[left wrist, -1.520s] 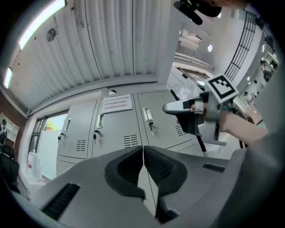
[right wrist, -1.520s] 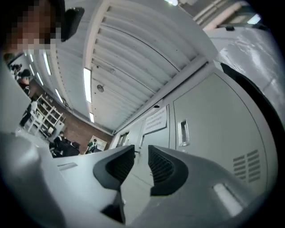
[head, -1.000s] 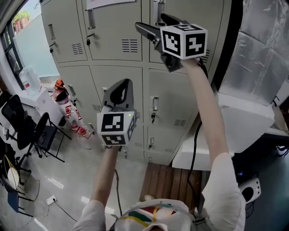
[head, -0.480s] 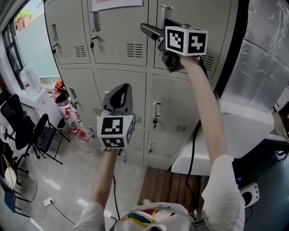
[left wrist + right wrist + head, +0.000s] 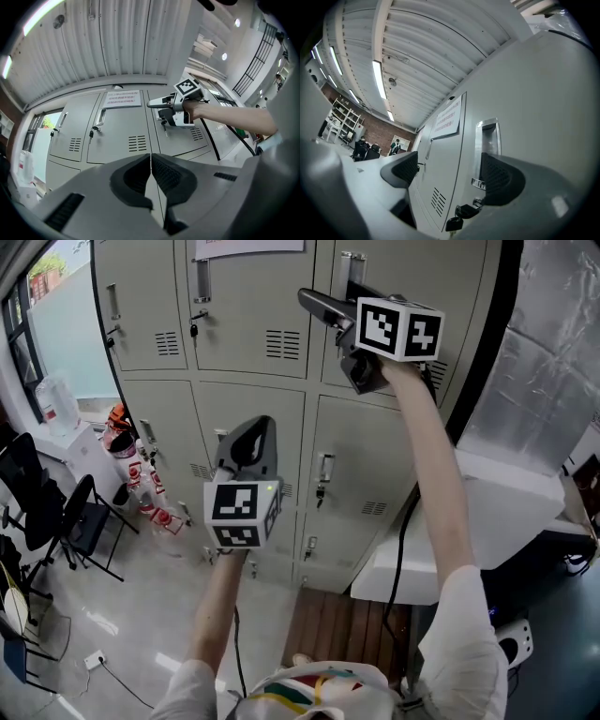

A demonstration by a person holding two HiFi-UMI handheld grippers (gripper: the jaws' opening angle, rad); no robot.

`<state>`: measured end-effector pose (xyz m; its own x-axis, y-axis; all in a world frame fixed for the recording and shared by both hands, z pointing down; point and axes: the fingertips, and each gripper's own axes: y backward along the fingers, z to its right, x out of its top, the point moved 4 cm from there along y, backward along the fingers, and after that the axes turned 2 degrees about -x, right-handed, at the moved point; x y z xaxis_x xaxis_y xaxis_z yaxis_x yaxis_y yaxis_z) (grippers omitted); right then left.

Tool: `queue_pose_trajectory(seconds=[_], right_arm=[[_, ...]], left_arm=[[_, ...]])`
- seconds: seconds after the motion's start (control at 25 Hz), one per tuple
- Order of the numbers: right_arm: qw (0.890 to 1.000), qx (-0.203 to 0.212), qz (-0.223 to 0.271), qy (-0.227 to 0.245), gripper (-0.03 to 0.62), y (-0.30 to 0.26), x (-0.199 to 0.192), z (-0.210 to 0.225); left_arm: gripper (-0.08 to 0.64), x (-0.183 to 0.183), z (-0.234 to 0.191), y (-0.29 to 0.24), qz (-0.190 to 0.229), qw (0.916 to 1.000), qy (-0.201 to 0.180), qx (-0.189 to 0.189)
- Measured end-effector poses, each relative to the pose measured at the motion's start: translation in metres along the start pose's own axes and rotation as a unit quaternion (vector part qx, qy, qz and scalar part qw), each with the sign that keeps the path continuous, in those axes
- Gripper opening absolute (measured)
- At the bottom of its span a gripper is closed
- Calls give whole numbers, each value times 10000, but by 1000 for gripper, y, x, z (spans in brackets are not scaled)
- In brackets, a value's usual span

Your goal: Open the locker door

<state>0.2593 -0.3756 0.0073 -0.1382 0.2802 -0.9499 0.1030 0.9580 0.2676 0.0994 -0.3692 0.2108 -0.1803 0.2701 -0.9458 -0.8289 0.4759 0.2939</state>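
Note:
A bank of grey lockers fills the wall ahead. The upper right locker door (image 5: 459, 296) has a recessed metal handle (image 5: 352, 261) and is closed. My right gripper (image 5: 337, 296) is raised in front of that handle, jaws open. In the right gripper view the handle (image 5: 489, 140) shows between the fingers of the right gripper (image 5: 450, 173), one finger close by it, with a key (image 5: 461, 213) hanging in the lock below; nothing is gripped. My left gripper (image 5: 248, 432) hangs lower, before the middle row, shut and empty. In its own view the left gripper (image 5: 151, 173) has its pads pressed together.
Black folding chairs (image 5: 56, 521) and red-and-white bottles (image 5: 155, 507) stand on the floor at left. A white cabinet (image 5: 506, 502) and a silver foil sheet (image 5: 553, 343) crowd the right side. A wooden platform (image 5: 347, 624) lies below the lockers.
My right gripper has shifted a little to the right and rolled slightly in front of the upper locker's handle. The left gripper has stayed in place, still shut.

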Motion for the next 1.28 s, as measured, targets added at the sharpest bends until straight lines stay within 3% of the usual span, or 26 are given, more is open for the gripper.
queue_pose_trajectory(seconds=[0.16,0.32,0.44,0.88,1.28], right_arm=[[9996,122,-55,259,411,12,3,-11],[9985,267,-19,481,411,27,7,-28],[9972,354,-9,652,411,38,11,-39],[9936,504,3,1010,411,84,24,-65],[9885,595,80,1386,411,117,27,-74]], left_arm=[[17,6,4,-3,78,9999,10,-84],[21,7,19,-13,11,9983,205,-545],[141,4,36,-23,-93,9931,547,-1029],[215,-4,80,-52,-268,9741,1251,-1863],[215,7,107,-52,-83,9748,916,-2031]])
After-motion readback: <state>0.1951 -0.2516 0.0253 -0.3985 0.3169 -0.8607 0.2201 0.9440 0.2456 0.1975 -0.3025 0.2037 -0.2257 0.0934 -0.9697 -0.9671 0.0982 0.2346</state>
